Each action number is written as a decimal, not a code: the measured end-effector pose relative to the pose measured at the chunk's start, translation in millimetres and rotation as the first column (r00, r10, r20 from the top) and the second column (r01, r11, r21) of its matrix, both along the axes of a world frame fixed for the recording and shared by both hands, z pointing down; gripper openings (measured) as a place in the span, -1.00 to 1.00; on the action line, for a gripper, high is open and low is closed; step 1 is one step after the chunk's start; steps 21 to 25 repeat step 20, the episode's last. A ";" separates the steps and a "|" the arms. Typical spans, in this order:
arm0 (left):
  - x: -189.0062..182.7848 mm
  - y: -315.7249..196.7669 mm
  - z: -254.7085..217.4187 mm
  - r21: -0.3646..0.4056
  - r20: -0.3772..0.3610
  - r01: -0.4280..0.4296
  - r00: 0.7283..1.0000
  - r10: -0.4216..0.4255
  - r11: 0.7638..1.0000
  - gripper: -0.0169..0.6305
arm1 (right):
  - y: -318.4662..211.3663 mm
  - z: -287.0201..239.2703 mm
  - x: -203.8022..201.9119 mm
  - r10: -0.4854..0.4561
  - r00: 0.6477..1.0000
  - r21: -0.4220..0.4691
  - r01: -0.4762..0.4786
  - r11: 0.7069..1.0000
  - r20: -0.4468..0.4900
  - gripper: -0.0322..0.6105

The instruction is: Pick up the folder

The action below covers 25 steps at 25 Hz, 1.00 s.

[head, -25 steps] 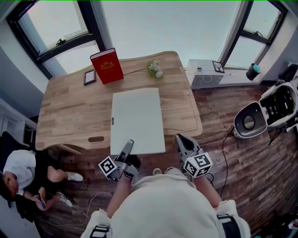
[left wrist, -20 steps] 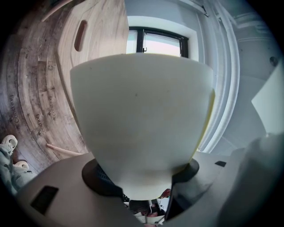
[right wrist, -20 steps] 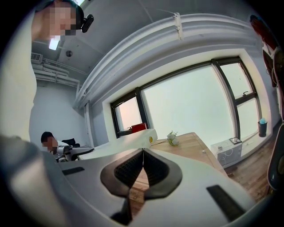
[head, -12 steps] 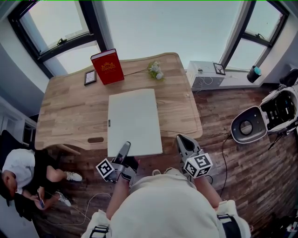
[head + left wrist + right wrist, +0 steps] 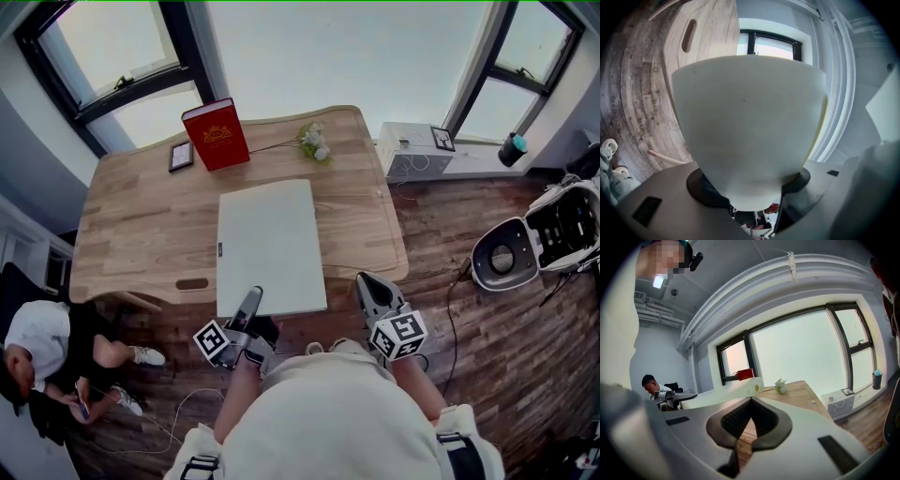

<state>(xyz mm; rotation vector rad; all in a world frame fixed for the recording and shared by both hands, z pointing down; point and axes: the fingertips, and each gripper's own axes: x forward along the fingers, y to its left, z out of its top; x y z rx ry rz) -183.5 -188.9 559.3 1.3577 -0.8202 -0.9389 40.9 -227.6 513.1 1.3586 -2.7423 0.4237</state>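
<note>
Folder overhangs the table's near edge, clamped in the left gripper.

The wooden table (image 5: 141, 225) carries the white folder (image 5: 270, 244) lying flat at its middle, with the near short edge projecting past the table's near edge. Bare wood lies open on both long sides of it. The left gripper (image 5: 251, 298) has its jaws closed on that projecting edge. The right gripper (image 5: 367, 281) is just off the table's near edge, apart from the folder, jaws together and empty. A red book (image 5: 216, 133), flowers (image 5: 313, 141) and a small dark item (image 5: 180, 156) are at the far edge, well apart from the folder.
</note>
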 end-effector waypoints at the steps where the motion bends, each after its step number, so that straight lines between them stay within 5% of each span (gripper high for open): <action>1: 0.1 -0.7 0.2 0.001 0.001 -0.001 1.000 0.001 1.000 -0.05 | -0.4 0.2 -0.2 -0.002 1.000 0.000 0.002 1.000 0.000 -0.85; 25: -1.6 -1.5 4.4 -0.015 -0.019 -0.001 1.000 0.000 1.000 -0.05 | -2.7 1.5 -2.9 -0.010 1.000 0.001 0.010 1.000 -0.003 -0.85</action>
